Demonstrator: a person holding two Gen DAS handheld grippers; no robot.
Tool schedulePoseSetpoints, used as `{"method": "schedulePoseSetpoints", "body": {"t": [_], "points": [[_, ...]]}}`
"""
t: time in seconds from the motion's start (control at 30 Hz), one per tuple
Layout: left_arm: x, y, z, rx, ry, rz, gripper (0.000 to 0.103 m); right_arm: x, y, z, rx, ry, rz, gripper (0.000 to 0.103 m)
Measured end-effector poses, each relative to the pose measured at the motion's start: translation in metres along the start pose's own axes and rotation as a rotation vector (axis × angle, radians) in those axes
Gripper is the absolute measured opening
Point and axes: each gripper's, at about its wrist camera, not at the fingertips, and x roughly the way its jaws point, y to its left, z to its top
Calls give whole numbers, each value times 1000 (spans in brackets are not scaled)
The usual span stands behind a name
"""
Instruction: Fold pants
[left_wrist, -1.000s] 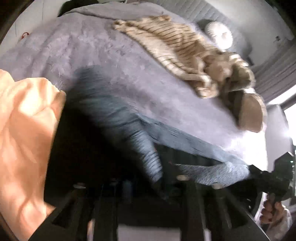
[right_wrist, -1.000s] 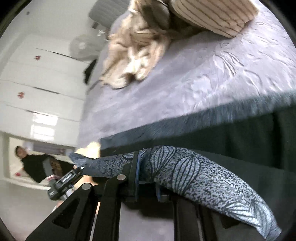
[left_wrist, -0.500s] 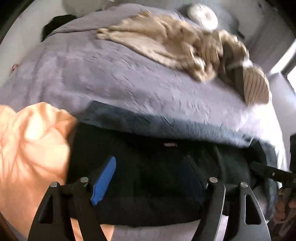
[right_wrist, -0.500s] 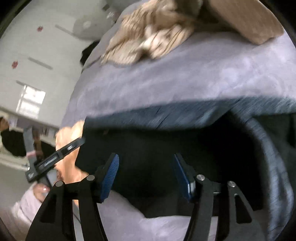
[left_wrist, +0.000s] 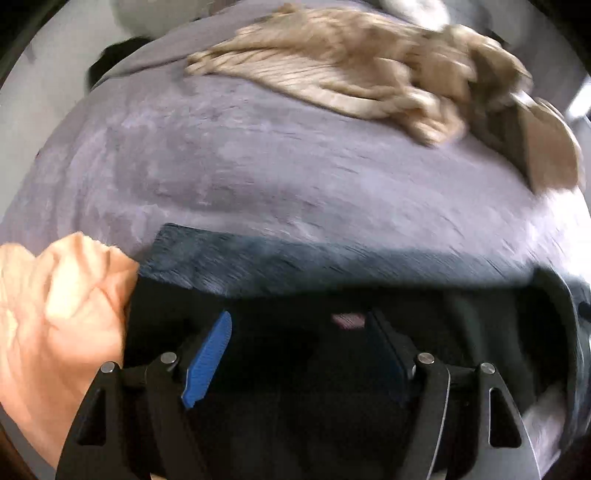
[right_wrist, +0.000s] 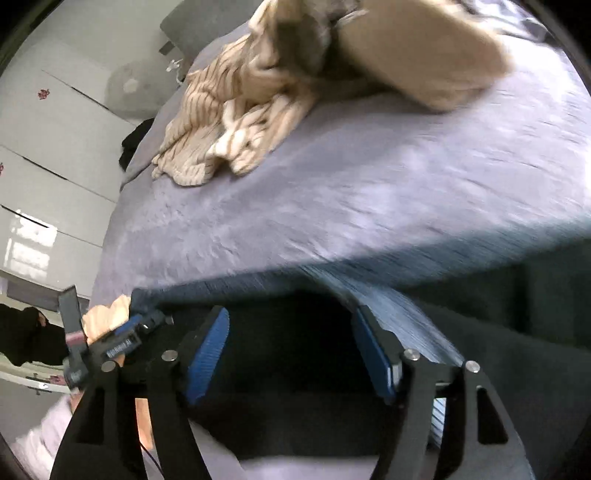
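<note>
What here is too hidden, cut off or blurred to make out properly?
- Dark pants, left wrist view: deep shadow hides folds and pattern; the frame's bottom edge cuts them off.
- Peach cloth, left wrist view: cut by the left edge.
- Striped beige blanket, right wrist view: blurred.
- Left gripper, right wrist view: jaws hidden behind the right gripper.

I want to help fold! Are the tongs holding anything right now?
No. Both the left tongs and right tongs hang open over the dark pants; the right ones are opening wider.
</note>
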Motion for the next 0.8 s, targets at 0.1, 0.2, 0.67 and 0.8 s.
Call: {"method": "schedulePoseSetpoints", "body": {"t": [0.1, 0.2, 0.67, 0.8], "points": [[-18, -41, -15, 82, 18, -118, 76, -42, -41, -25, 76, -10, -58, 73], [-26, -101, -28, 138, 75, -294, 76, -86, -99, -65, 226, -25, -106, 73], [14, -331, -78, 165, 311, -459, 76, -149, -282, -186, 543, 105, 35, 75], [22, -340, -90, 139, 337, -440, 76, -136, -290, -199, 547, 147, 241, 75]]}}
